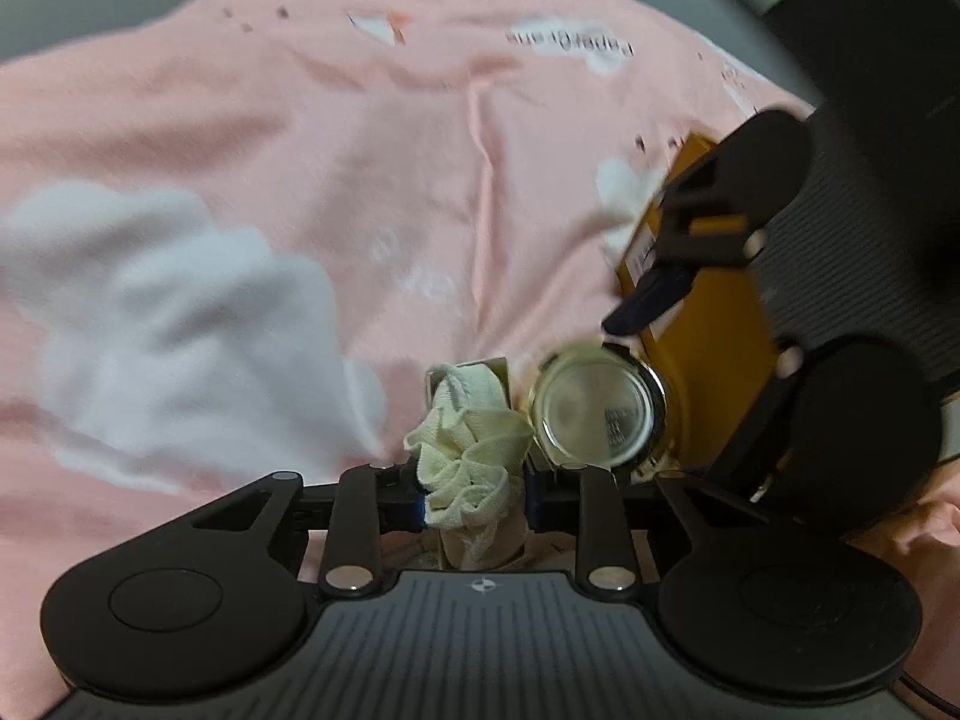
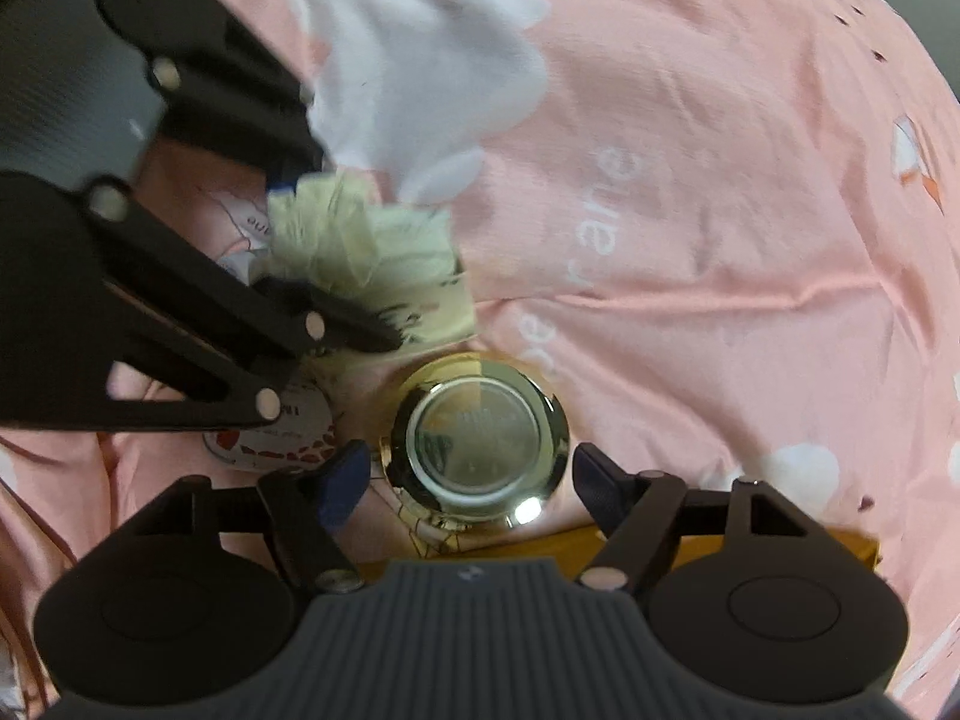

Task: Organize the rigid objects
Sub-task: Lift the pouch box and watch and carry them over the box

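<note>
**Clamped cloth item beside a freed can**

We see the left gripper [image 1: 474,492] clamped on a cream cloth bundle [image 1: 465,450], just beside the gold-rimmed can [image 2: 480,438] standing on the pink sheet [image 2: 690,240]. The right gripper [image 2: 465,477] straddles the can, jaws apart. We judge a straight lift avoids toppling it.

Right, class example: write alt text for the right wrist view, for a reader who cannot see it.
The right gripper hangs open, pointing down over a shiny gold can that stands between its blue-tipped fingers, untouched, on a pink printed cloth. To the upper left, the left gripper is clamped on a cream, cloth-wrapped packet.
</note>
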The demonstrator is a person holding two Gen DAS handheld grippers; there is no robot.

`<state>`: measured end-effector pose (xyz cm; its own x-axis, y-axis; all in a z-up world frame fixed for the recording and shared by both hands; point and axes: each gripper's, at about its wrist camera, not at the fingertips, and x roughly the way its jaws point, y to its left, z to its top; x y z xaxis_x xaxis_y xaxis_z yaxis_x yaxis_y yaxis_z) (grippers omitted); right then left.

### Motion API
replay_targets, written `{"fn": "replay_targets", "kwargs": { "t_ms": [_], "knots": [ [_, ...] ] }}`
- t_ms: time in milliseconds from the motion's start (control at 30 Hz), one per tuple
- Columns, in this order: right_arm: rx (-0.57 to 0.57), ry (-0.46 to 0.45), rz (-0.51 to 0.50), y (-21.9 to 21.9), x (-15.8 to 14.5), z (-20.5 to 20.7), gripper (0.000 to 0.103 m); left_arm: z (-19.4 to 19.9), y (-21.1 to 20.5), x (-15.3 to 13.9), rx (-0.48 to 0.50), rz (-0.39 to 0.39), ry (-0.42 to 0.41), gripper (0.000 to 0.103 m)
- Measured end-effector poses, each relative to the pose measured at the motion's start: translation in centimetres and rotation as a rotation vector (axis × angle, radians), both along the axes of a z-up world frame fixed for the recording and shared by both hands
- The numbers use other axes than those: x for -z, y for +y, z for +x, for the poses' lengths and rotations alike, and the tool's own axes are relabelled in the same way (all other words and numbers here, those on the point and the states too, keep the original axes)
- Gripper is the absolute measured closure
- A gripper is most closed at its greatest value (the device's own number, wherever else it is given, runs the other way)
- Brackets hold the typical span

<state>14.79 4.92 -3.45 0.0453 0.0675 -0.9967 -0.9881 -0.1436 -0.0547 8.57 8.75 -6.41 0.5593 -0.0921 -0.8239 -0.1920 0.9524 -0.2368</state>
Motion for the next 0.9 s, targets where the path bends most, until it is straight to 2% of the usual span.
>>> {"fn": "replay_targets", "kwargs": {
  "t_ms": [167,267,333,467,733,900],
  "knots": [
    [-0.043,-0.018,-0.062,1.3,1.0,-0.3,0.029,-0.4,0.5,0.9,-0.037,-0.005,0.012,0.073],
    [-0.046,-0.018,-0.095,2.0,1.3,-0.4,0.028,-0.5,0.6,1.4,-0.049,-0.01,0.015,0.07],
    [-0.056,-0.022,-0.128,2.6,2.1,-0.6,0.024,-0.3,0.5,1.7,-0.05,-0.007,0.021,0.066],
    [-0.08,-0.048,-0.169,3.2,3.2,-1.1,0.024,0.4,0.6,2.6,-0.059,-0.028,0.033,0.065],
    [-0.018,-0.048,-0.188,3.8,4.1,-0.8,0.028,0.4,0.7,2.9,-0.059,-0.047,0.023,0.072],
    [-0.011,-0.06,-0.16,3.4,3.9,-1.0,0.029,-1.1,1.4,1.8,-0.054,-0.051,0.005,0.073]
  ]
}}
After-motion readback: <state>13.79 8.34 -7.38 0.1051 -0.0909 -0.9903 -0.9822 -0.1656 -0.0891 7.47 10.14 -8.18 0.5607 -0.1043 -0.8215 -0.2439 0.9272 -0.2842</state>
